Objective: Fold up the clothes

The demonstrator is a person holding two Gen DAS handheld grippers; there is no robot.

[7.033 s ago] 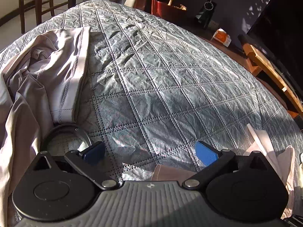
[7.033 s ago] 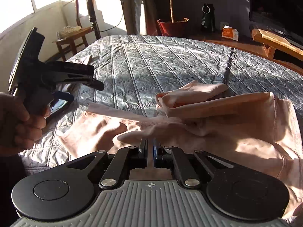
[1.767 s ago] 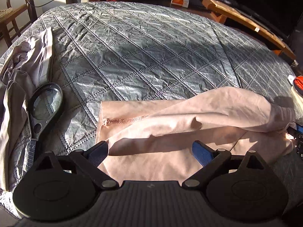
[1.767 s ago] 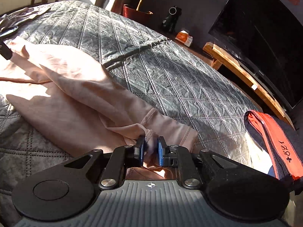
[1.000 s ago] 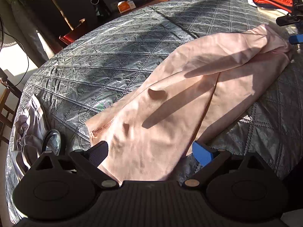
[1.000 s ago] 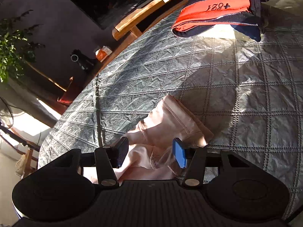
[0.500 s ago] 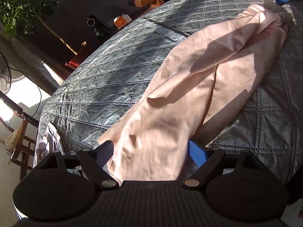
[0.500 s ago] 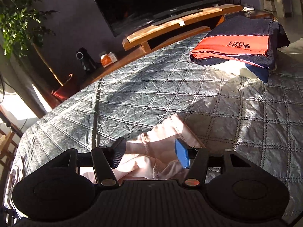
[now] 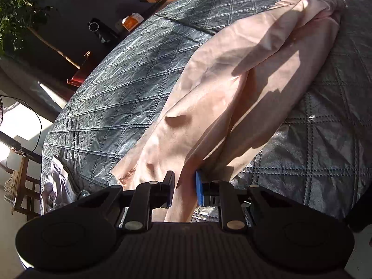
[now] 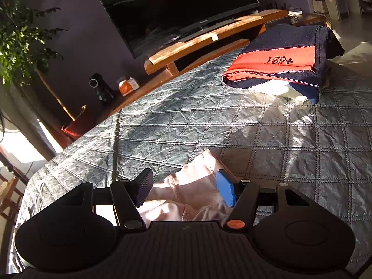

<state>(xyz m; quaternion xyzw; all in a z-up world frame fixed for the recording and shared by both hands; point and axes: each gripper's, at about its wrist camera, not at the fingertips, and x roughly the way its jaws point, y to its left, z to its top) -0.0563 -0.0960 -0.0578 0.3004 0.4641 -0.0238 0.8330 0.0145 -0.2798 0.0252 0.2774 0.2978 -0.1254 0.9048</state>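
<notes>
Now left tool [image 9: 184,191] pinches pink garment [image 9: 232,88] — right tool [image 10: 186,188] spread.

Black ribbed tool [image 9: 183,191] bodies, blue pads [image 10: 225,190], silver screws.

Pink garment [image 9: 232,88]: near end hidden under left gripper [image 9: 184,191] body. Right gripper [image 10: 186,187] body hid its other end. Grey garment [image 9: 54,186] at quilt's [image 9: 313,139] edge partly covered.

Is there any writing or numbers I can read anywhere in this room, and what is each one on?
"+821", seen upside down: stitched on the orange band of the folded navy garment on the quilted bed cover.
Brand on the TV bezel: too small to read.
Print on the orange box: blurred, unreadable.
</notes>
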